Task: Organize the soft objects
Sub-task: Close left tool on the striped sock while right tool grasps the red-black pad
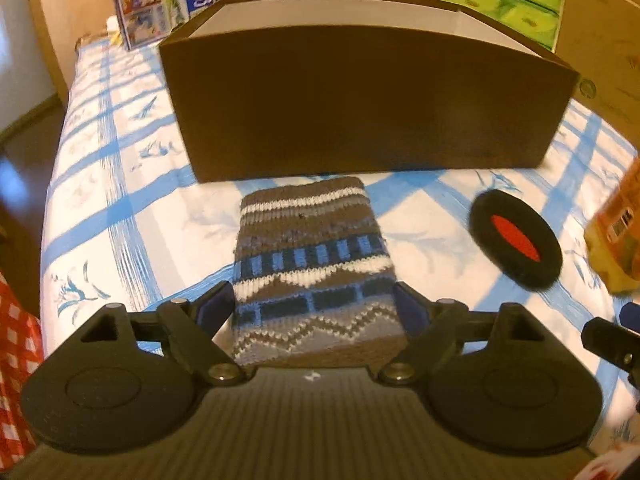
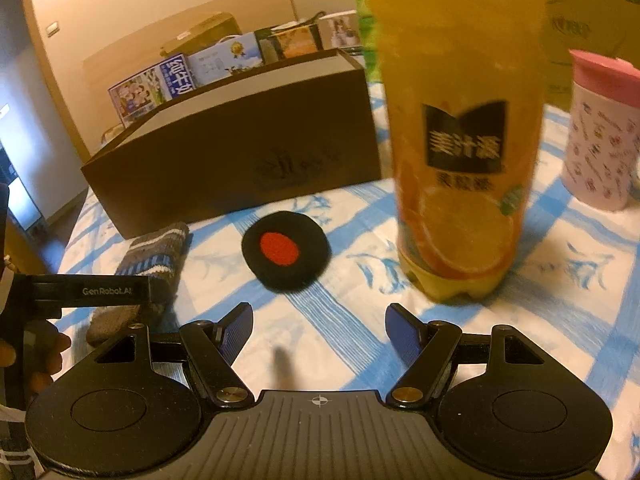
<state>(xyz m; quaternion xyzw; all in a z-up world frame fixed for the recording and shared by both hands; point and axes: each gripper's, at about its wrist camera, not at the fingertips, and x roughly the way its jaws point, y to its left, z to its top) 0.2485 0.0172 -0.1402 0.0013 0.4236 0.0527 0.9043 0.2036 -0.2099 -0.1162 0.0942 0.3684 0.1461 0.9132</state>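
Note:
A folded knit sock (image 1: 316, 264), brown with blue and white bands, lies on the blue-checked tablecloth (image 1: 120, 208) just in front of a brown open box (image 1: 360, 100). My left gripper (image 1: 314, 298) is open wide, and the sock's near half lies between its blue pads, which sit at the sock's sides. A round black pad with a red centre (image 2: 286, 254) lies to the right of the sock (image 2: 160, 256); it is also visible as the black pad (image 1: 516, 240) in the left wrist view. My right gripper (image 2: 319, 314) hangs open just short of it, with nothing between its fingers.
A tall orange juice bottle (image 2: 460, 160) stands close on the right, with a pink-lidded cup (image 2: 600, 132) further right. The brown box (image 2: 240, 152) fills the back of the table, with printed cartons (image 1: 160, 0) behind it. Red checked fabric (image 1: 16, 360) is at the left edge.

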